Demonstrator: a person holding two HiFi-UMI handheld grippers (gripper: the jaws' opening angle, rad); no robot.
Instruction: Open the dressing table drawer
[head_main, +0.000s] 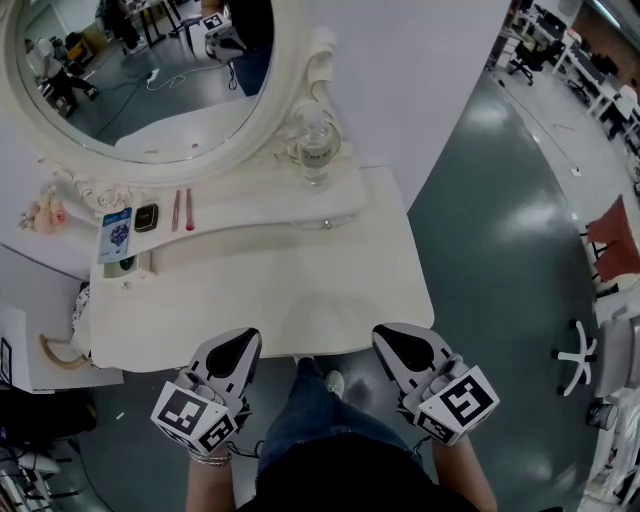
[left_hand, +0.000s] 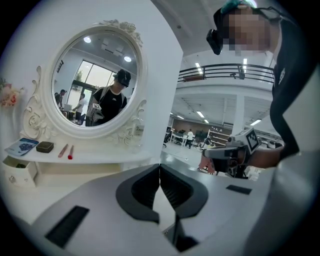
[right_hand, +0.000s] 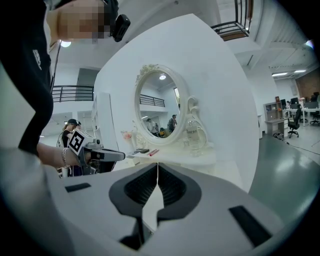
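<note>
Left gripper (head_main: 243, 345) and right gripper (head_main: 392, 343) closed, empty, dressing table knob (head_main: 326, 224) showing only in head view

A mirror (head_main: 150, 70) stands behind the tabletop (head_main: 300, 290). On the shelf (head_main: 250, 205) under it, a bottle (head_main: 315, 150) is on the right and a card (head_main: 116, 233) on the left. The left gripper (head_main: 245, 342) and right gripper (head_main: 390, 338) are side by side at the near edge.

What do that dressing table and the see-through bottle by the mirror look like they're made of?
Dressing table: probably painted wood or moulded resin, in a cream satin finish. The top is smooth with soft reflections, and the mirror surround has carved-looking scrolls.
Bottle: clear glass or plastic, I can't tell which. The white behind shows through it.
</note>
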